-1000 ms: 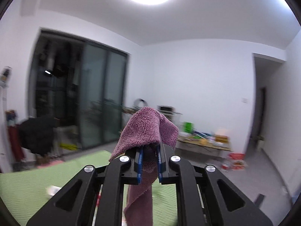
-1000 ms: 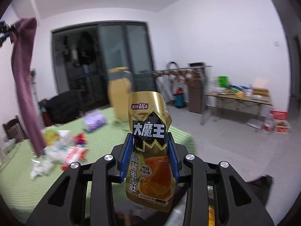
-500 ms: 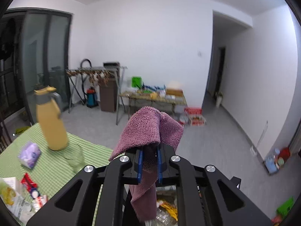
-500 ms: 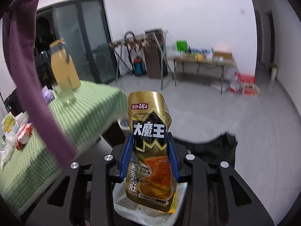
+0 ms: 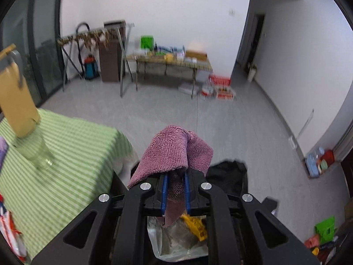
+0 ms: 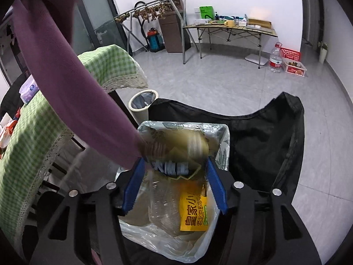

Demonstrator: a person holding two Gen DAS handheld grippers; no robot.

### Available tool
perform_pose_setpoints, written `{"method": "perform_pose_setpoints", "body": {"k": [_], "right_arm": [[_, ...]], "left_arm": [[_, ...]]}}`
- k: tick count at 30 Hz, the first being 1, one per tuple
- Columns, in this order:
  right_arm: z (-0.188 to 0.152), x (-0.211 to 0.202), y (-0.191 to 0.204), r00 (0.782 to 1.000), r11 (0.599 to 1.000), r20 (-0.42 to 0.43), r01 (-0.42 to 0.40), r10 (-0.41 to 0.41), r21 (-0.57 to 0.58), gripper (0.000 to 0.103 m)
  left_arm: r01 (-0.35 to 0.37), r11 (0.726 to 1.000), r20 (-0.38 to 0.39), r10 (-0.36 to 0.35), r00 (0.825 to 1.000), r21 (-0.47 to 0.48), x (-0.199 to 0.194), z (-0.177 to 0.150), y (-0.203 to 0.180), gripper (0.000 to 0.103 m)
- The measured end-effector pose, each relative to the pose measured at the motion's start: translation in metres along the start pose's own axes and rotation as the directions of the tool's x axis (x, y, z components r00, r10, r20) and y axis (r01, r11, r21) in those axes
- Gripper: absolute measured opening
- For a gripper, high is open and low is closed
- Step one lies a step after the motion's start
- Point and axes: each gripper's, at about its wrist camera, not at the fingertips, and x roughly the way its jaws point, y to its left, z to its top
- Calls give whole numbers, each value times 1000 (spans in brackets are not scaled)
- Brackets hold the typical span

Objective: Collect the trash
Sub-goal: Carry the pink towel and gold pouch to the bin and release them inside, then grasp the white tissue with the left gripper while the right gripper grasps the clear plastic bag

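R gripper (image 6: 175,183) jaws have just been opening over the lined trash bin (image 6: 224,141) so the gold snack pouch (image 6: 176,152) drops in, blurred btwn them; L gripper (image 5: 175,193) jaws stay clamped on purple cloth (image 5: 174,152), kept for the desk (image 5: 66,154).

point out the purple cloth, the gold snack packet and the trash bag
purple cloth (image 5: 174,148), left wrist view, on its folded top
gold snack packet (image 6: 189,145), right wrist view, on its blurred upper part
trash bag (image 6: 225,137), right wrist view, on its right rim
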Motion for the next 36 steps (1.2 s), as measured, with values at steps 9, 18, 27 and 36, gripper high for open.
{"method": "perform_pose_setpoints", "body": {"k": [9,18,27,36], "right_arm": [[-6,-19,-25,999,996,35,19,-22,89,60],[-11,-17,-32,999,991,31,31,-35,132,60],[-4,-20,-11,999,995,41,12,-16,95,60],[12,-34,31,997,1000,72,5,-6,4,60]], "left_arm": [[43,999,-212,-36,977,29,88,-42,-13,27],[50,990,-205,-23,979,131,67,-62,-10,51],[-34,997,-139,44,989,73,30,-69,17,63],[-110,994,-6,110,994,-3,-40,-83,63,76]]}}
